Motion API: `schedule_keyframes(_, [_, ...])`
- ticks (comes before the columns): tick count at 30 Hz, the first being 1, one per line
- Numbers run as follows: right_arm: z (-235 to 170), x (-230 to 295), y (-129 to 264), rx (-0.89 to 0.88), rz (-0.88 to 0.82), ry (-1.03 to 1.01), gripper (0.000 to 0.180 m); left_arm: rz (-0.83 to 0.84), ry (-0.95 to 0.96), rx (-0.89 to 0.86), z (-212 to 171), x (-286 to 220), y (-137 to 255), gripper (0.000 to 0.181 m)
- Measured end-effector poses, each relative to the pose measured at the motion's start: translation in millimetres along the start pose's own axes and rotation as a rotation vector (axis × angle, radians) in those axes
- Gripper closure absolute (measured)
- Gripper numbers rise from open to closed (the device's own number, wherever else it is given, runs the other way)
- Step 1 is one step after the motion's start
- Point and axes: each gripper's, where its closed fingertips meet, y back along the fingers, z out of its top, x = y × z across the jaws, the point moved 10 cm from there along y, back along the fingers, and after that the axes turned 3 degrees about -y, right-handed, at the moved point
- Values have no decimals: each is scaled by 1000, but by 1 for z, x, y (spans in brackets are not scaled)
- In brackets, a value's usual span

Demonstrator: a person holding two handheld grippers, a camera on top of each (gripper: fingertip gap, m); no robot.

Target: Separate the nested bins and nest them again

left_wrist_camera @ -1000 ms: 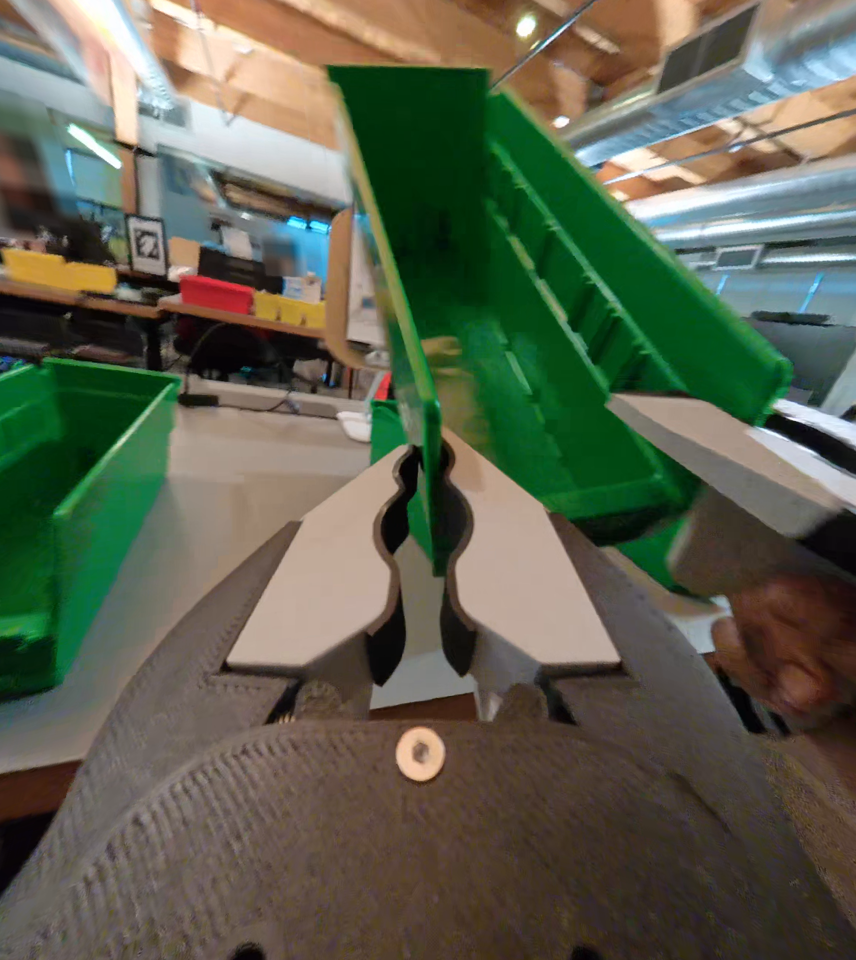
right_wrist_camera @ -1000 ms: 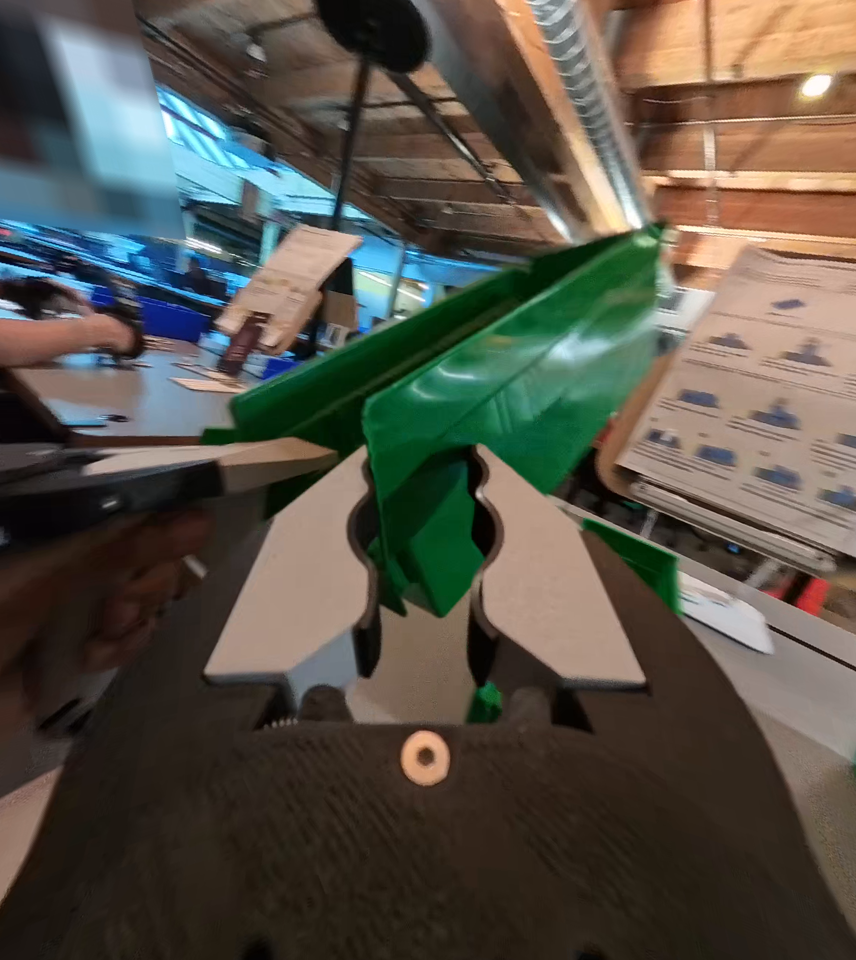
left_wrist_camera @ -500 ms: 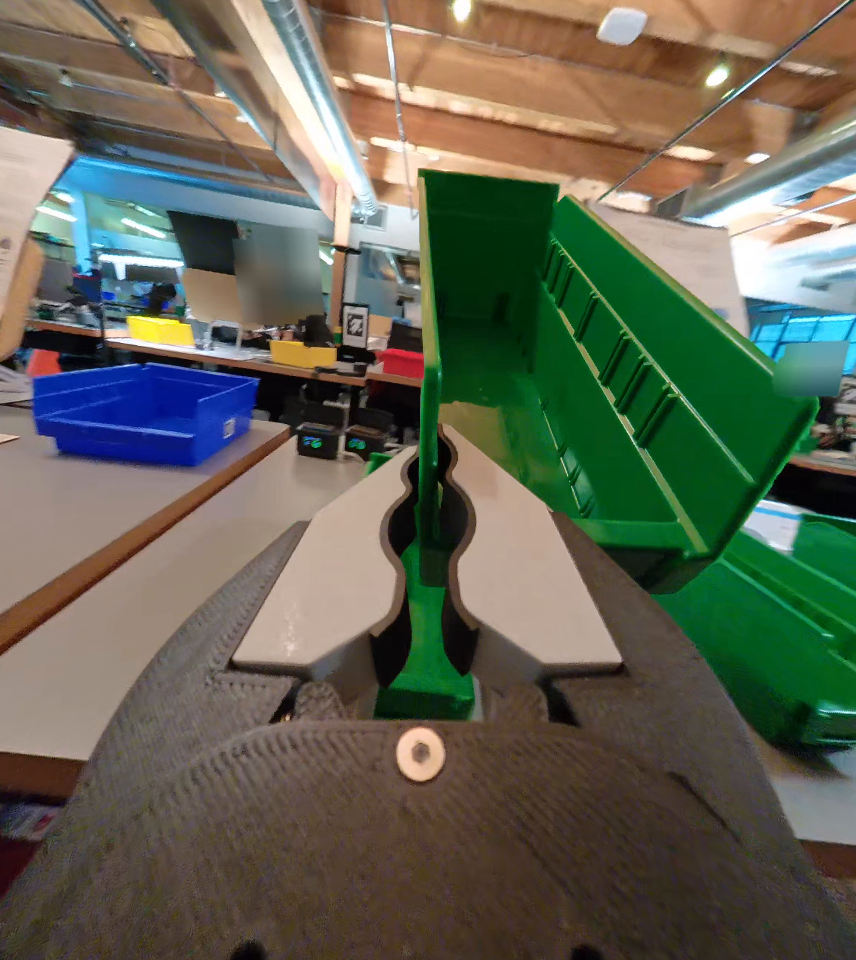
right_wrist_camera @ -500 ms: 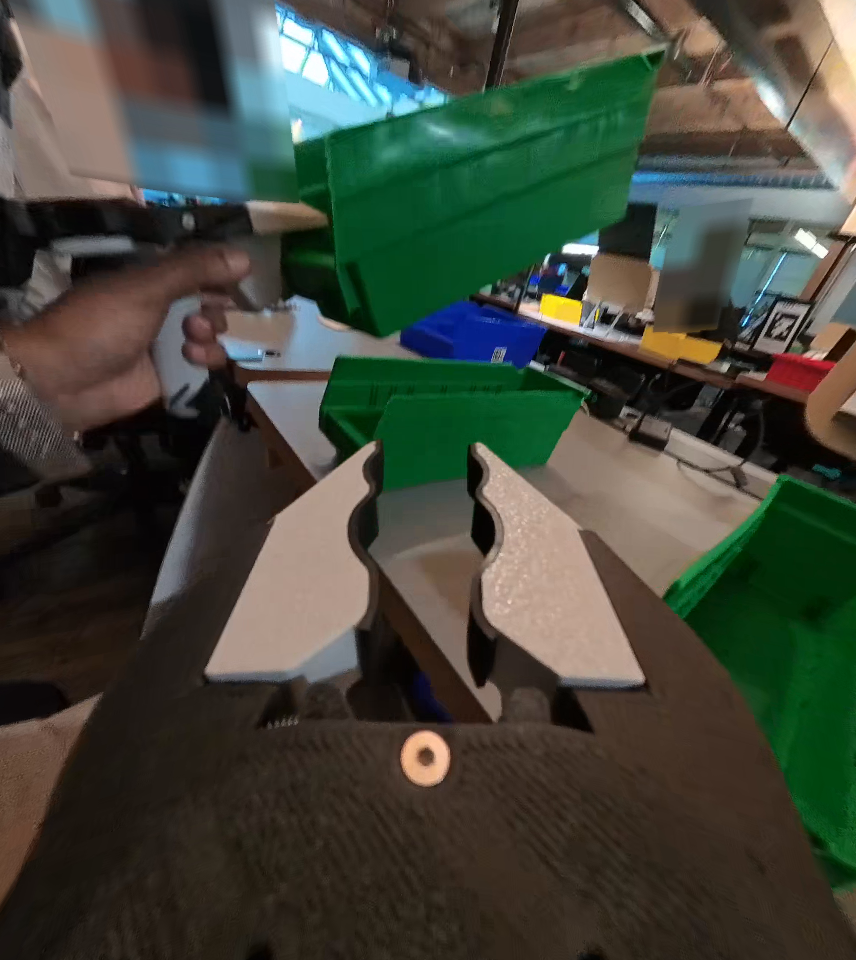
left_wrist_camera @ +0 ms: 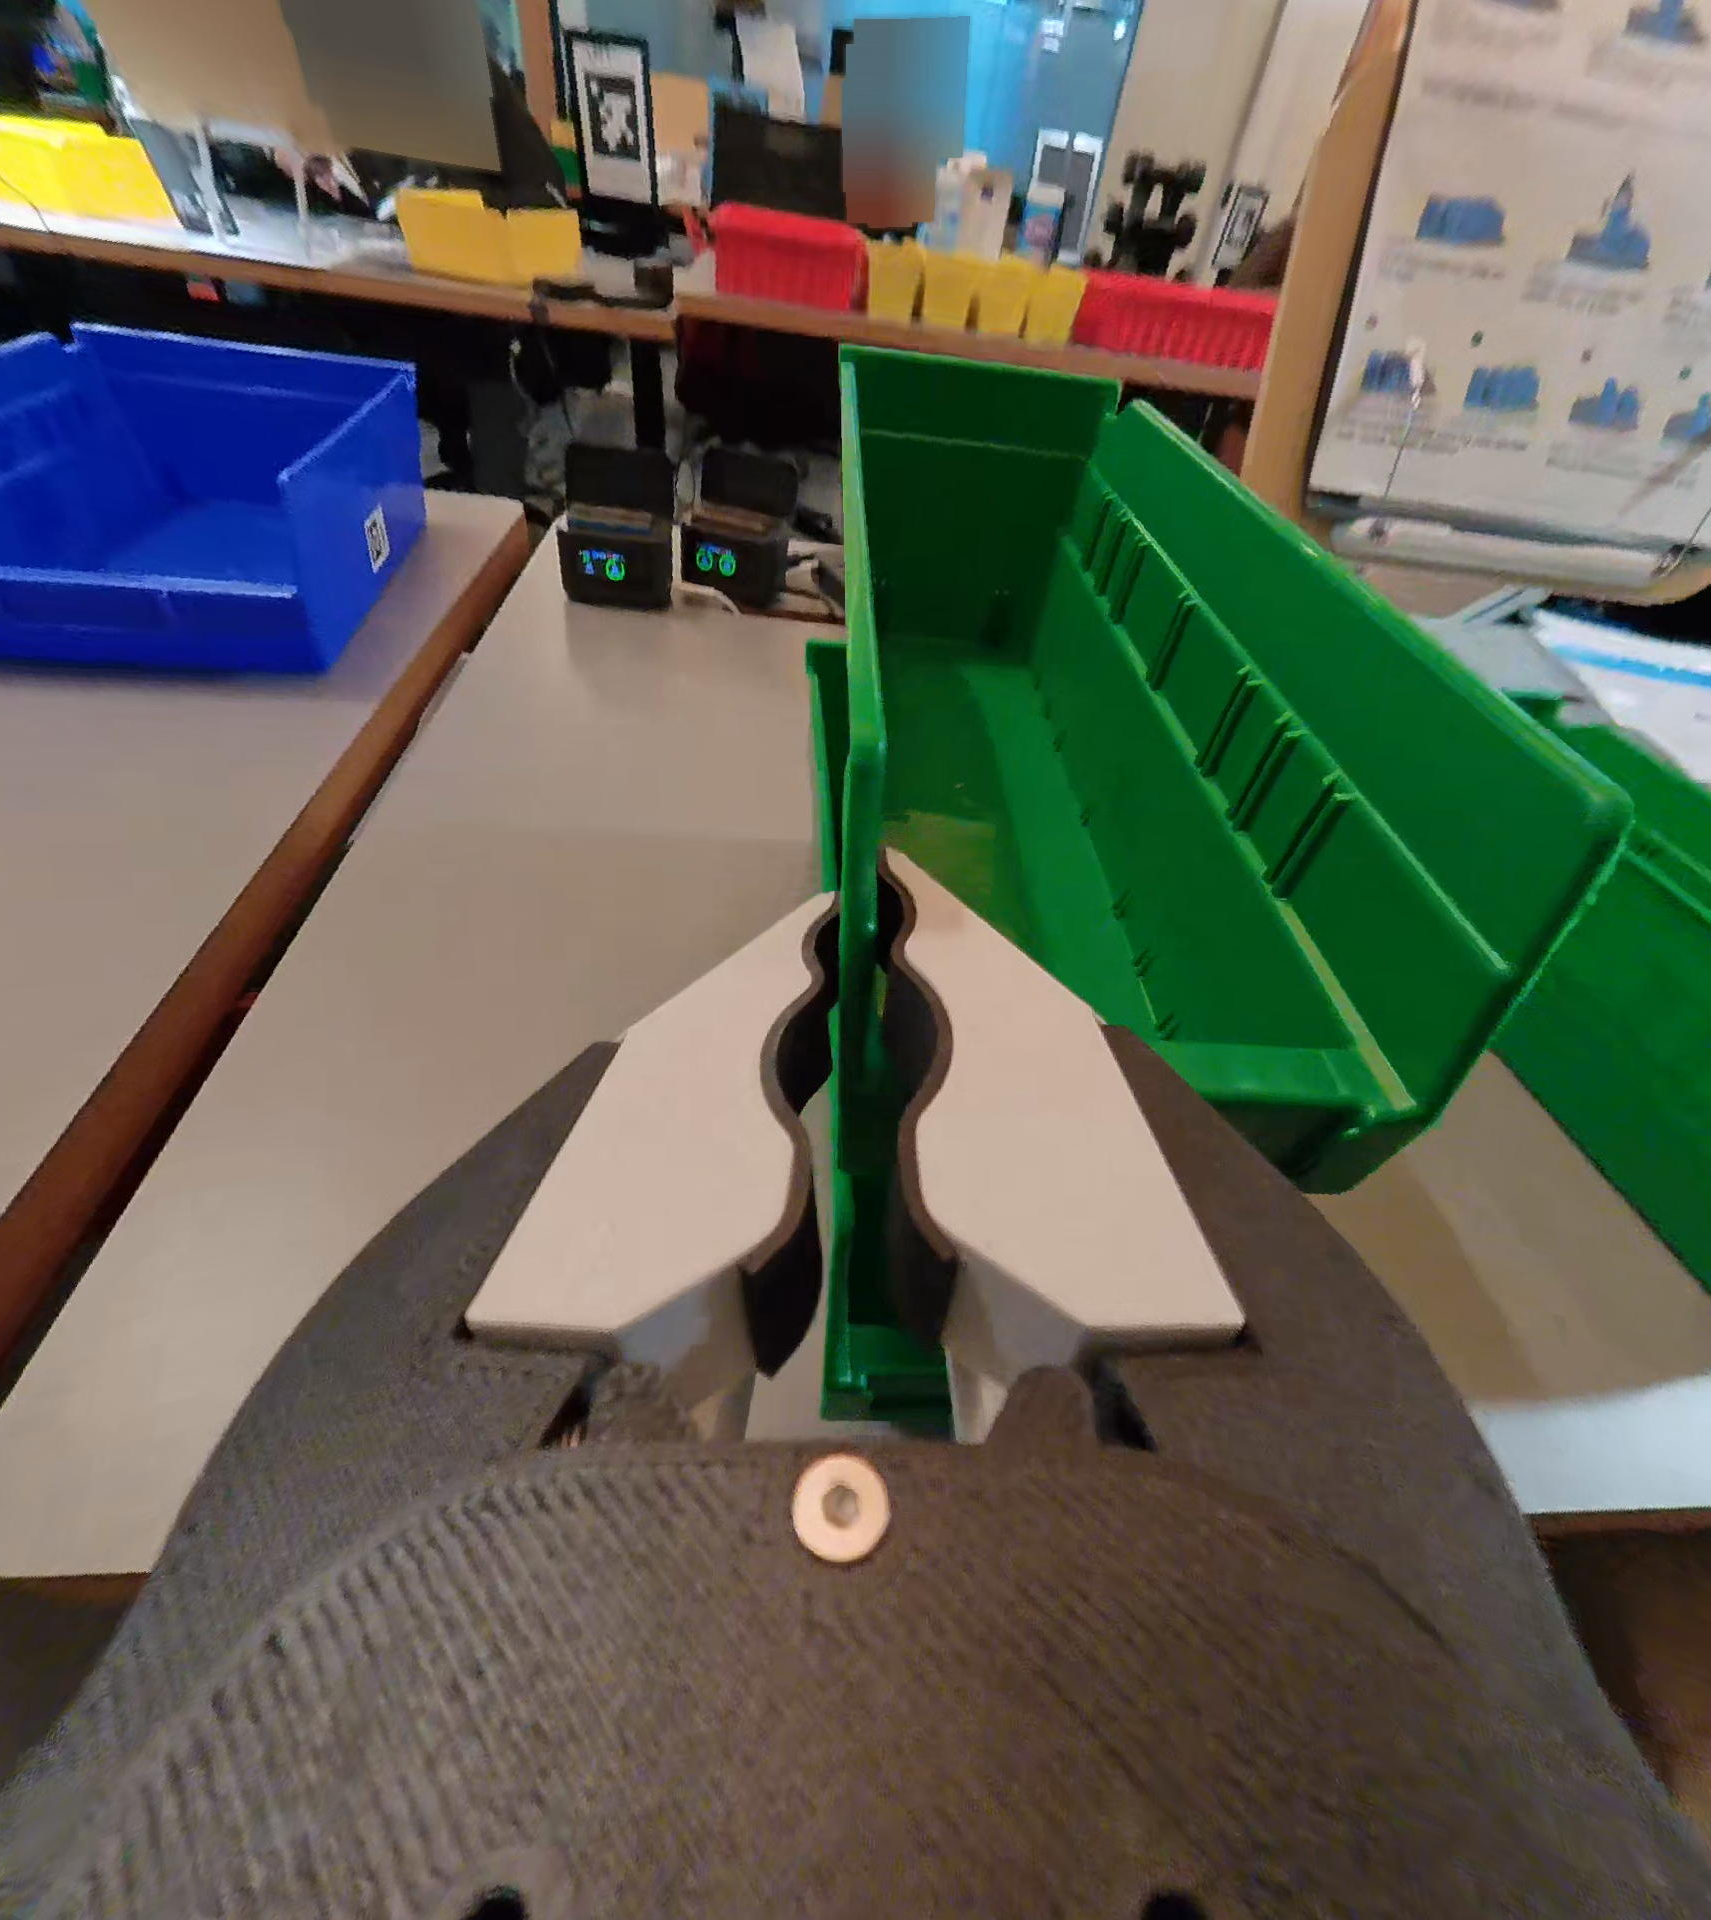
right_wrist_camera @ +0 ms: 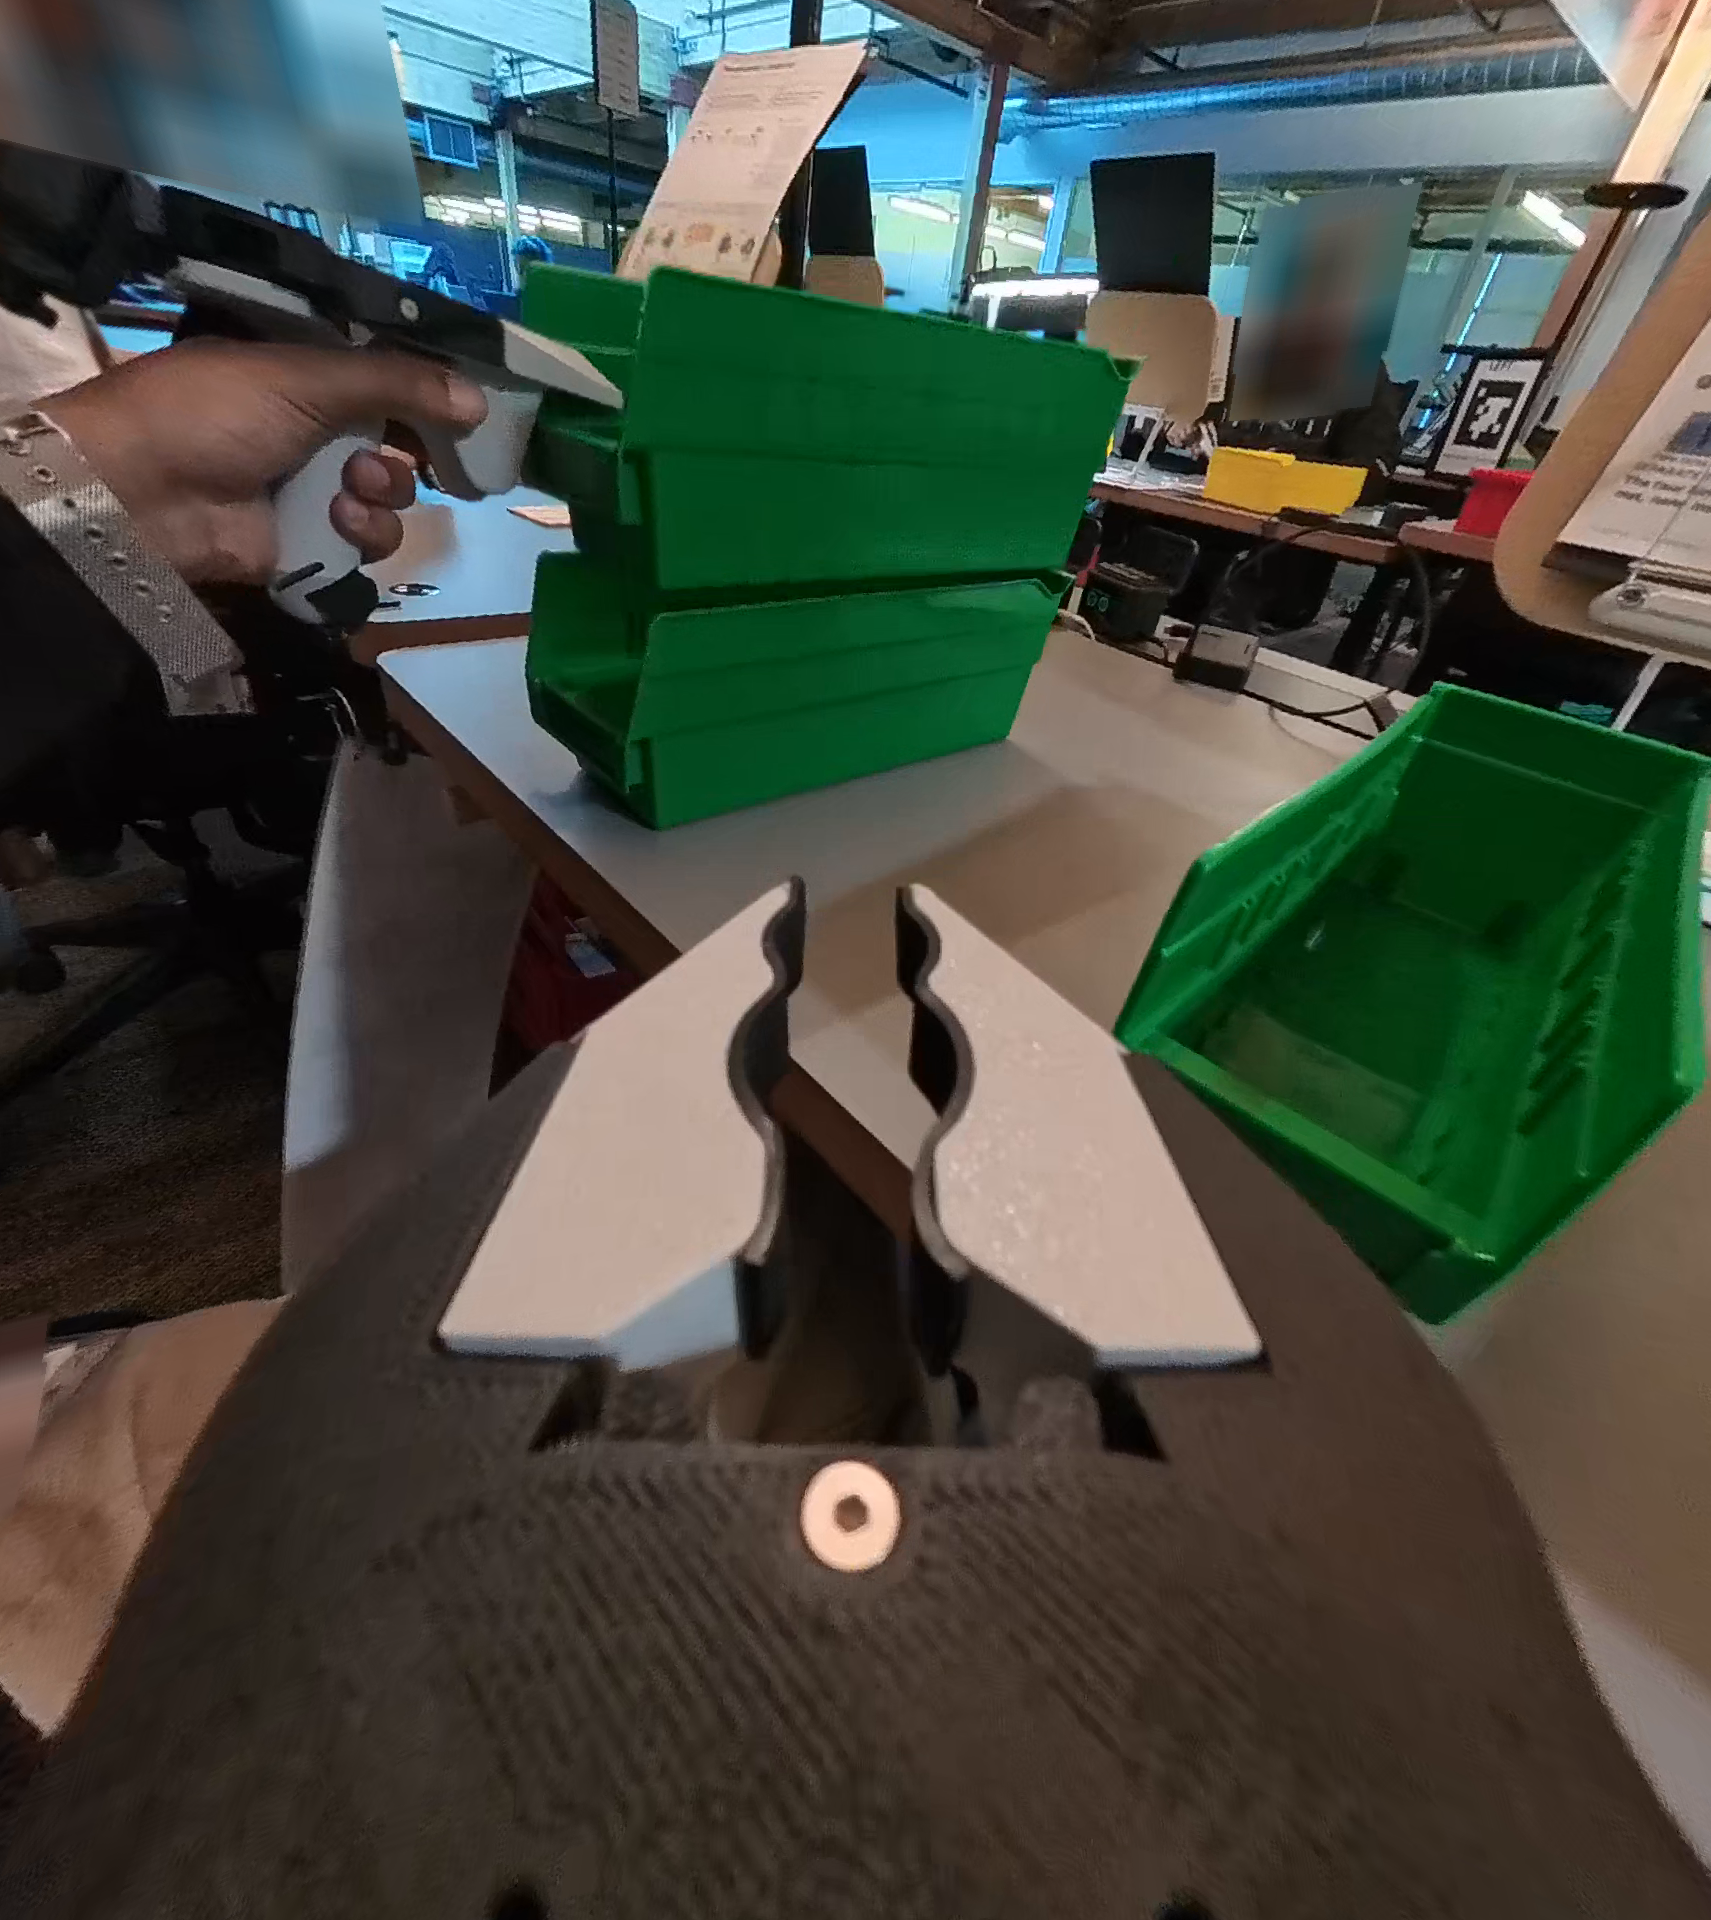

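My left gripper [left_wrist_camera: 877,883] is shut on the near side wall of a long green bin [left_wrist_camera: 1194,831] and holds it tilted. In the right wrist view that held bin [right_wrist_camera: 830,436] hangs right over a second green bin [right_wrist_camera: 809,696] standing on the grey table [right_wrist_camera: 986,831]; I cannot tell whether they touch. The left gripper [right_wrist_camera: 581,379] shows there at the bin's left end, in a person's hand [right_wrist_camera: 238,447]. My right gripper [right_wrist_camera: 849,914] is open and empty, near the table's front edge. A third green bin [right_wrist_camera: 1433,1018] lies tipped on its side to its right.
A blue bin [left_wrist_camera: 155,520] sits on the neighbouring table to the left. Two small black devices [left_wrist_camera: 669,530] stand at the table's far edge. A poster board [left_wrist_camera: 1557,260] stands at the back right. Yellow and red bins [left_wrist_camera: 934,270] line a far bench.
My right gripper let go of the green bin, opened and pulled back. My left gripper swung the bin around and lowered it over the bin on the table.
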Motion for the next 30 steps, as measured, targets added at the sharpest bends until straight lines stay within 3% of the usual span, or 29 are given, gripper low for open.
schedule_keyframes(15, [-5,-6,-1,24,20,-7,172,-9,-17,25,8,-3,4,180])
schedule_keyframes(30, [-6,-1,-18,39,132,-39,173,37,-12,-53,-28,-4,14,180])
